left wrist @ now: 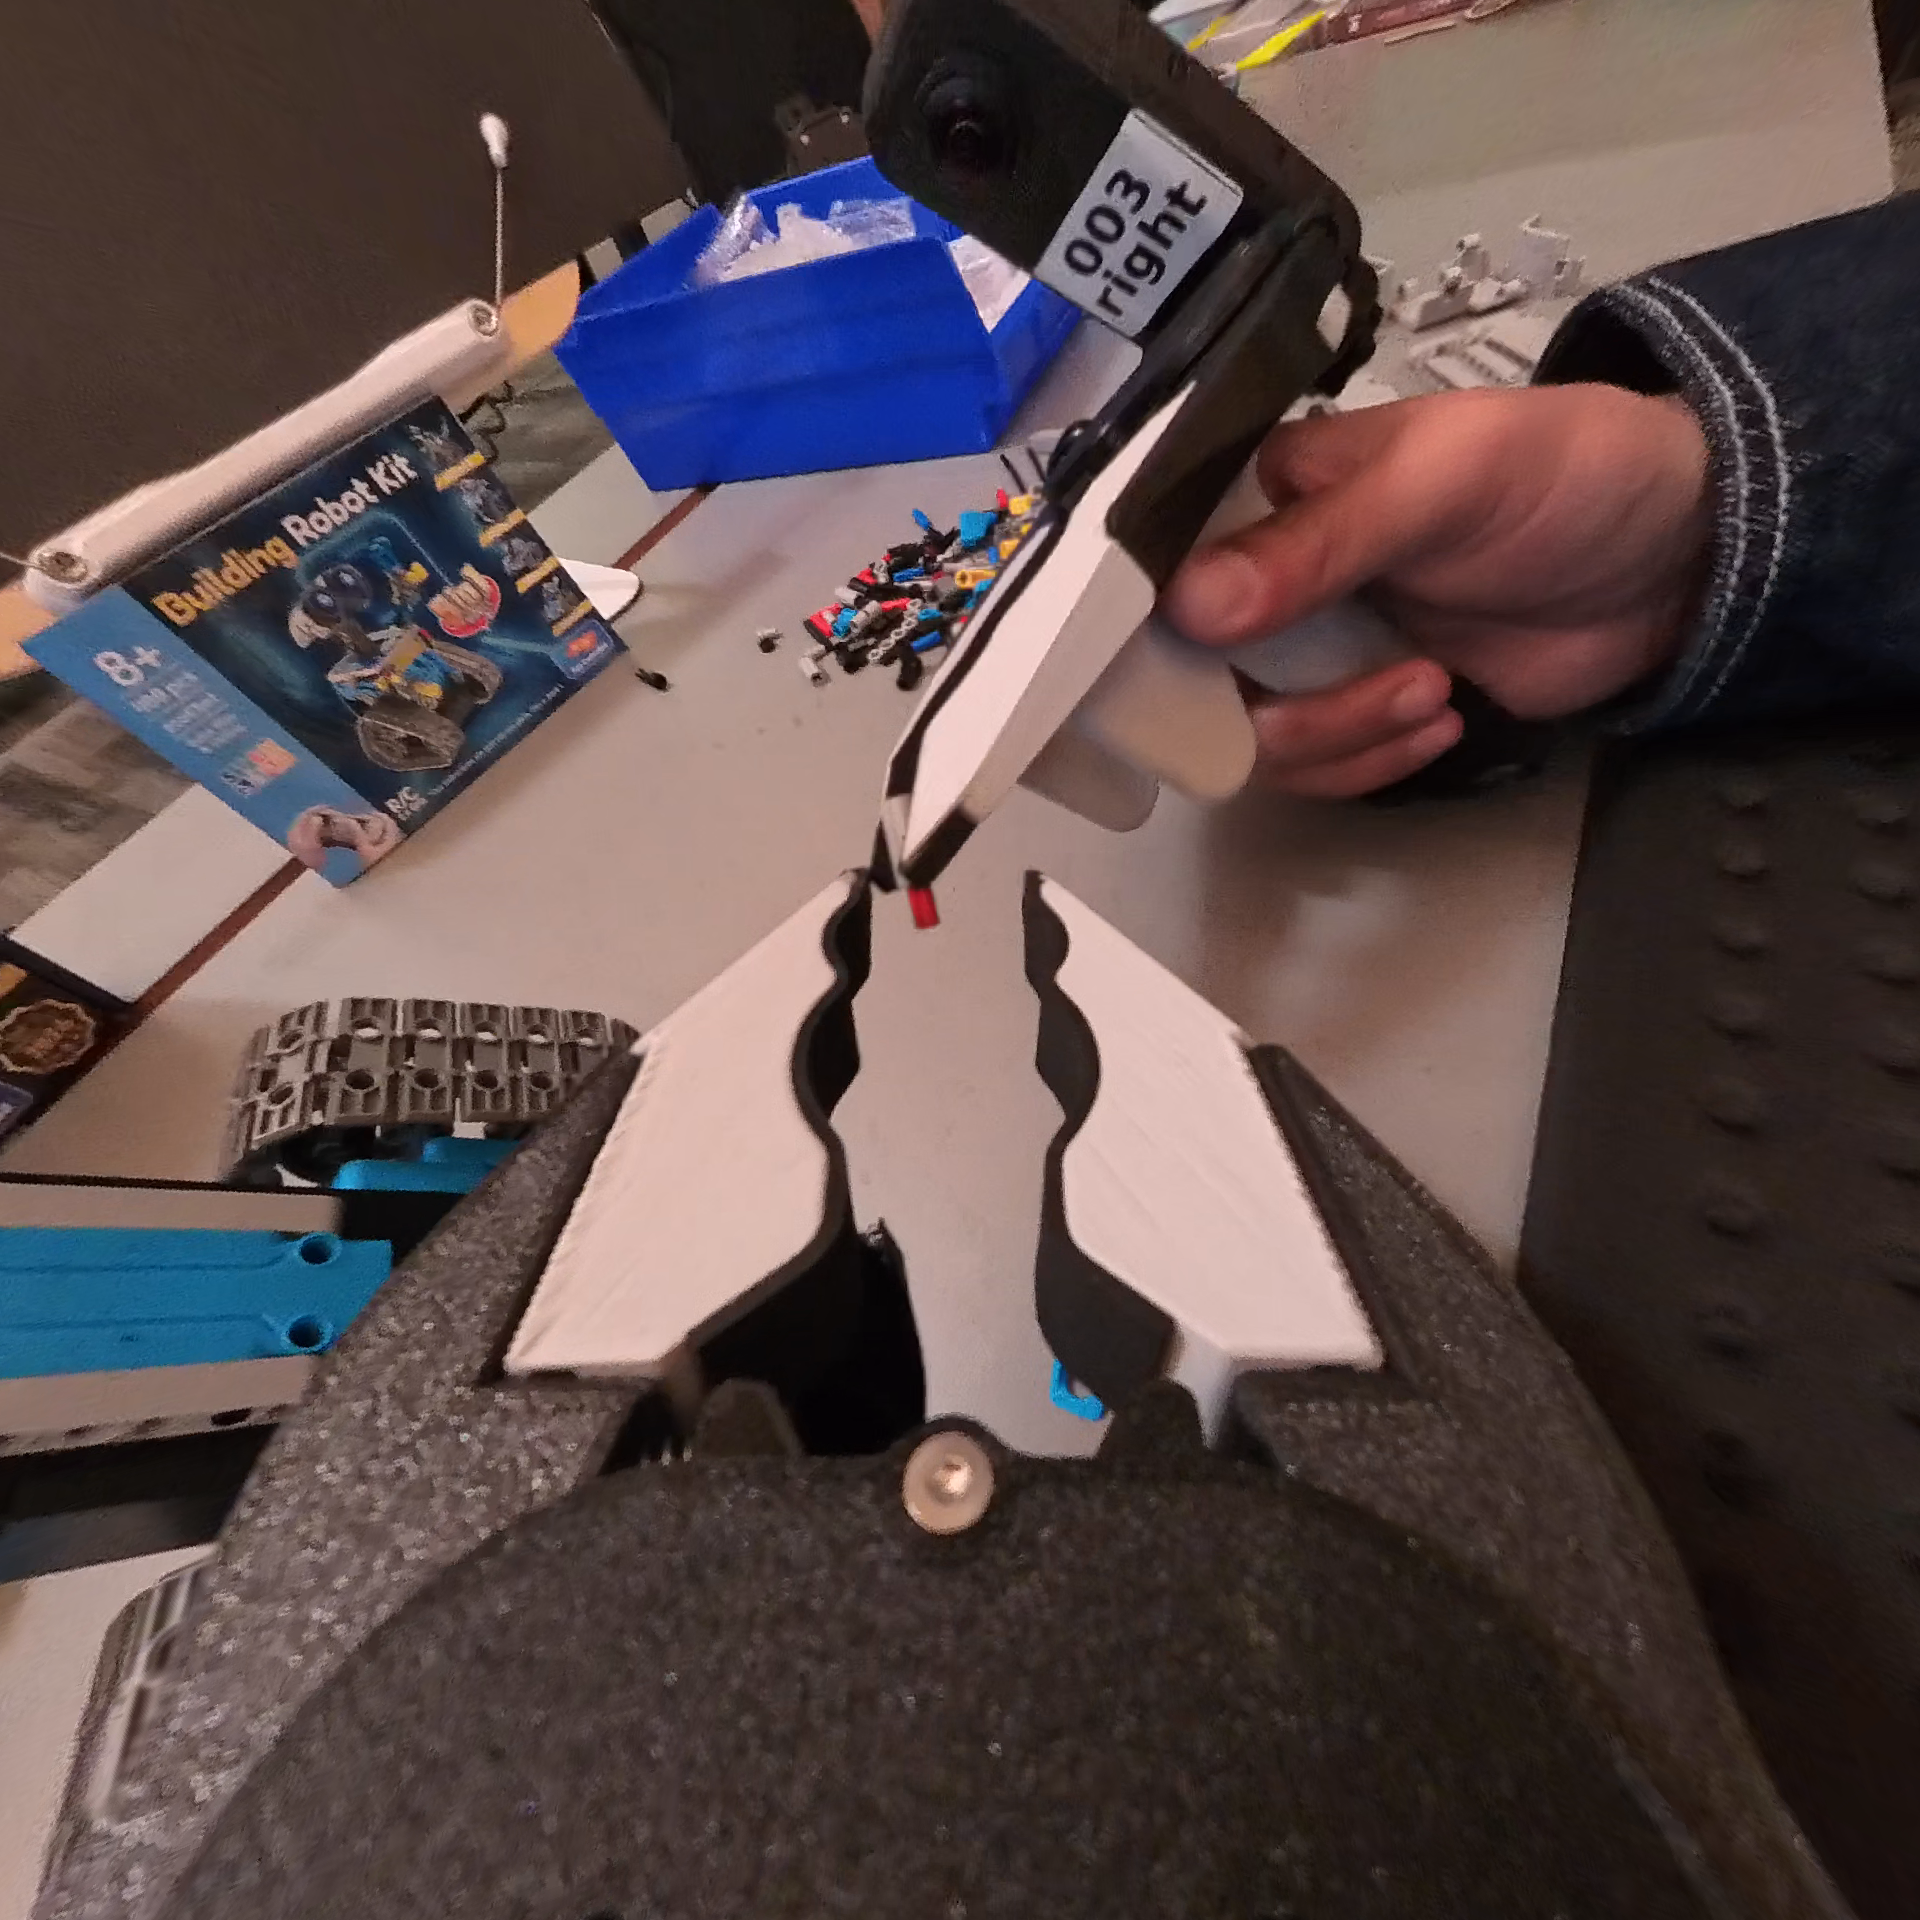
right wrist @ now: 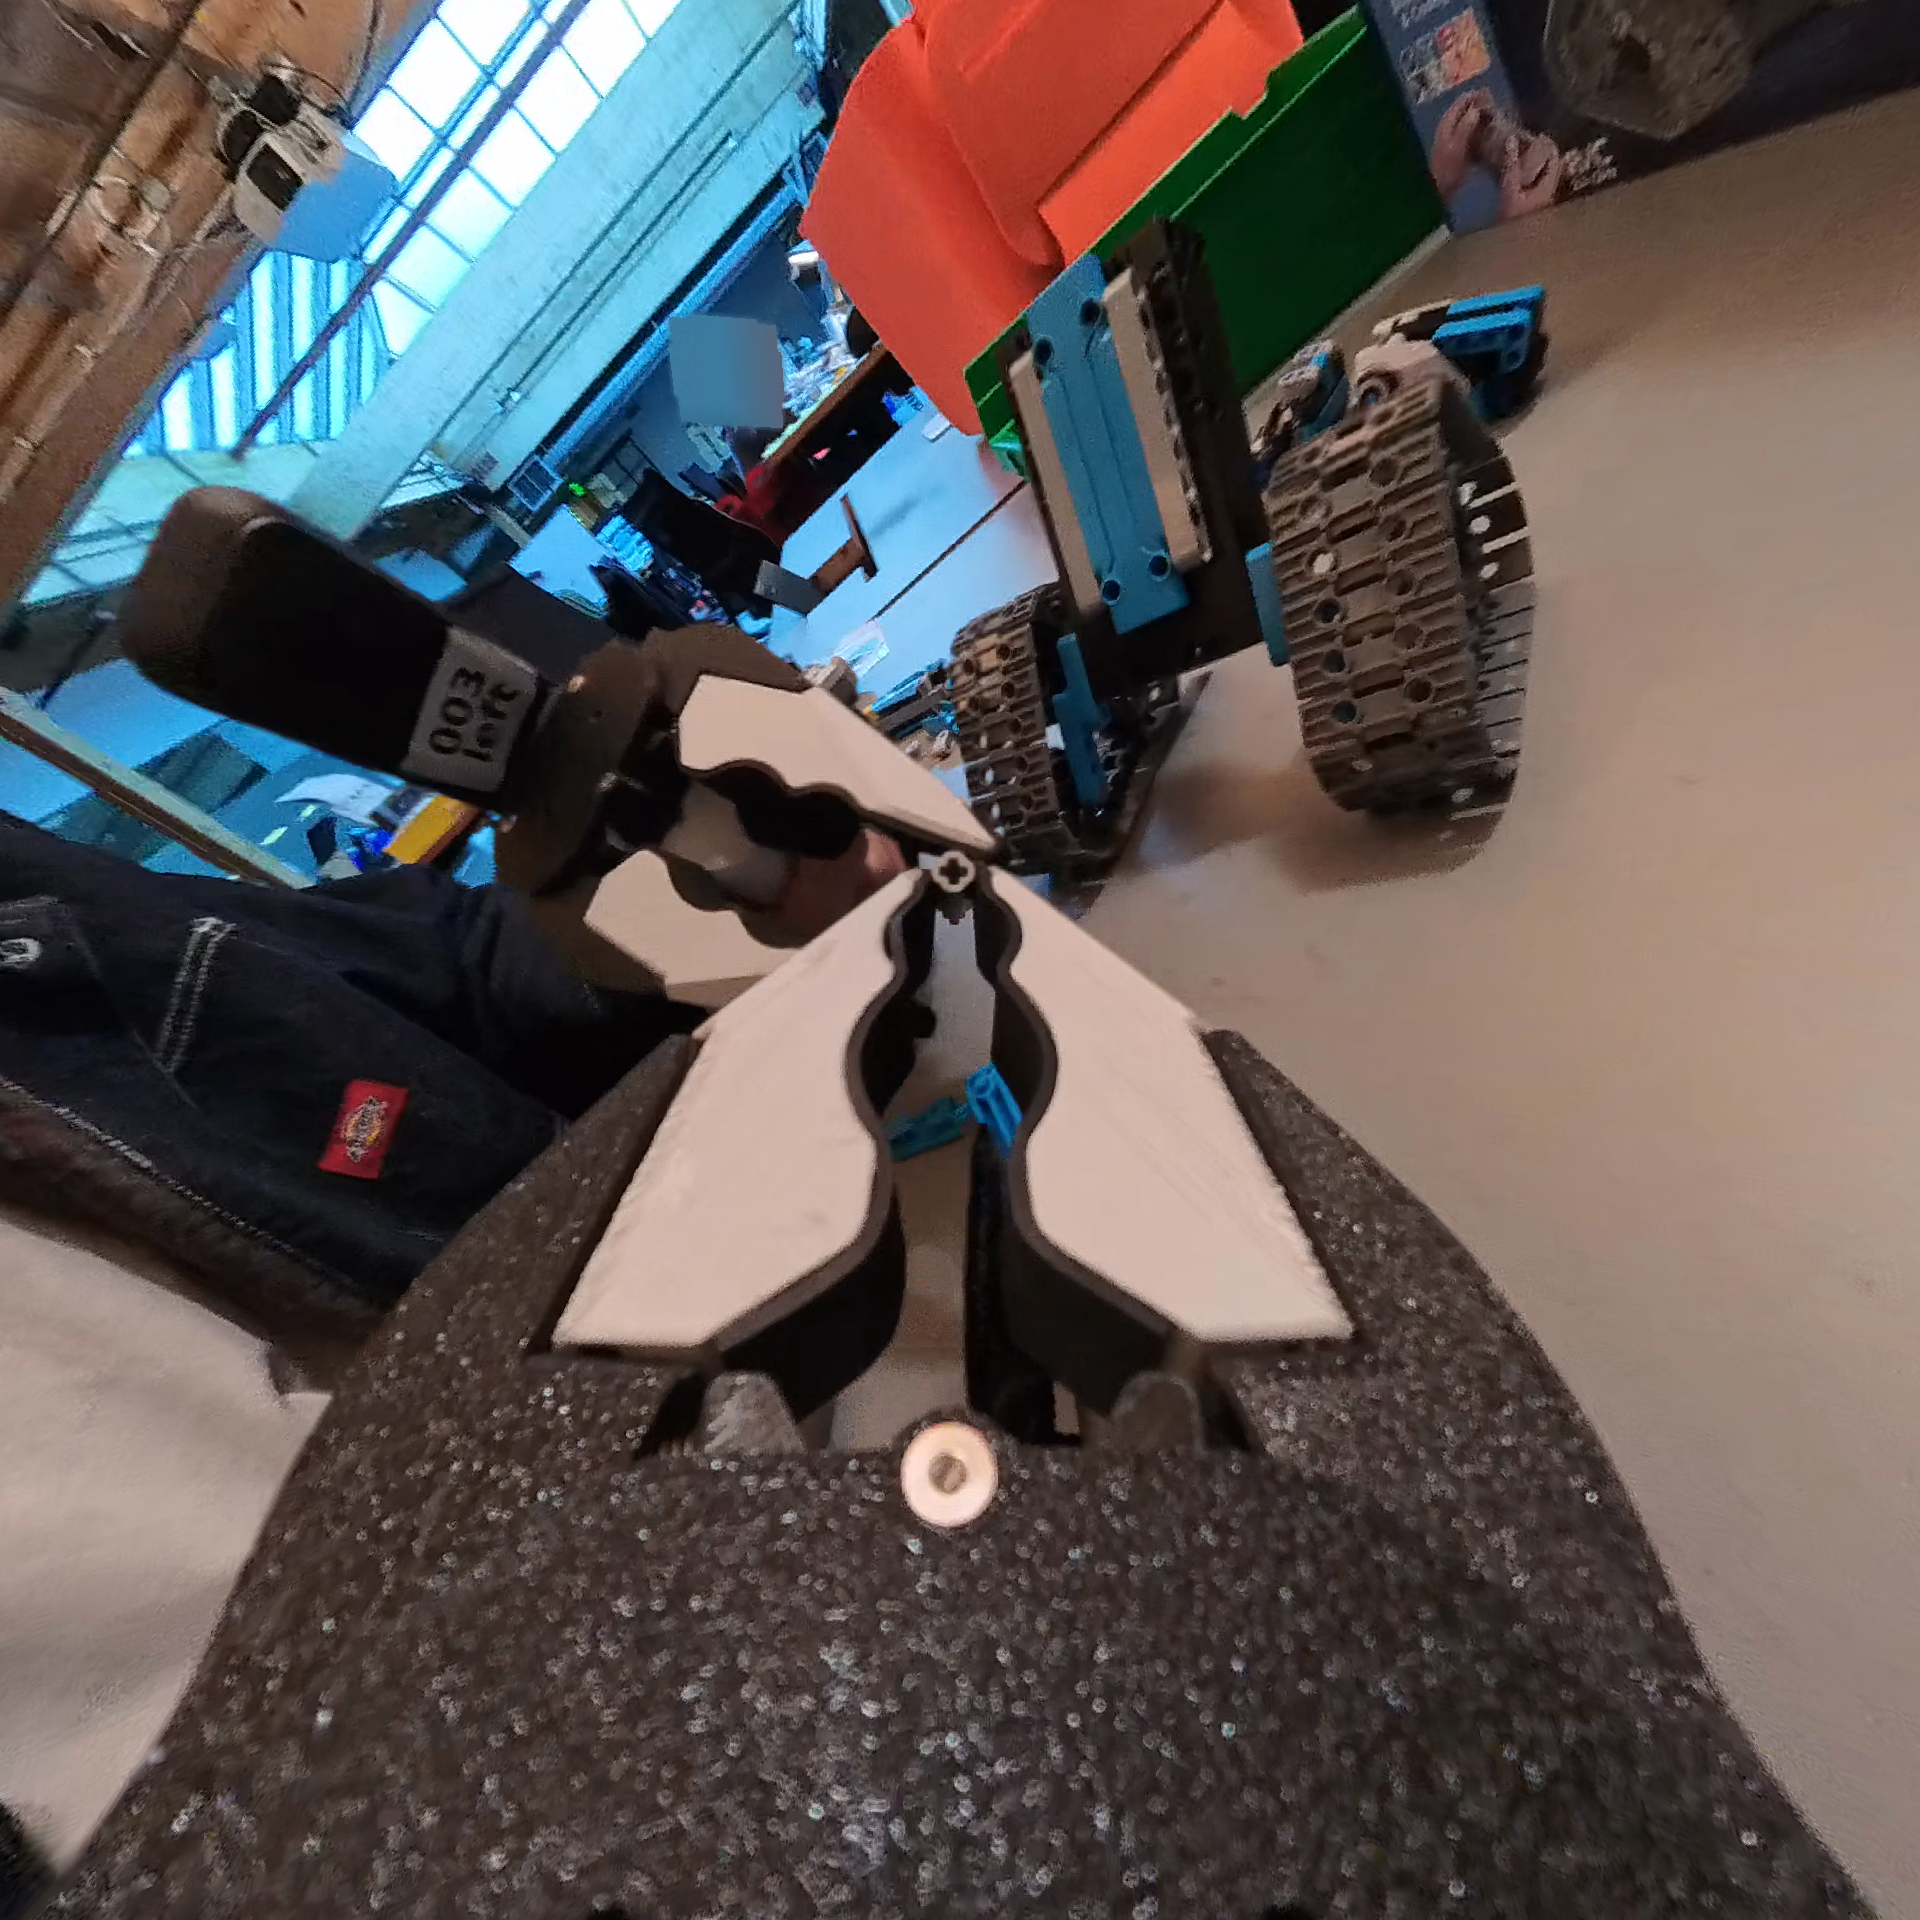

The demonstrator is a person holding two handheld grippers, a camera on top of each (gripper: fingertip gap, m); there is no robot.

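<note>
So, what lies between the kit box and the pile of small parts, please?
Left wrist view: a white base, a stray black piece, a grey piece, otherwise bare table.

Low, close, facing wrist views; shared table

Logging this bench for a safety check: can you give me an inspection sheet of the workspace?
Surface: pale table.
Job's things: tracked toy robot; kit box standing; pile of small parts.
Clutter: blue bin of clear bags; orange bin; green bin.
Grippers: left gripper open; right gripper shut on small peg, just beyond the left's tips.
Cables: thin cord hanging by a dark panel.
Surroundings: workshop hall with windows.
</note>
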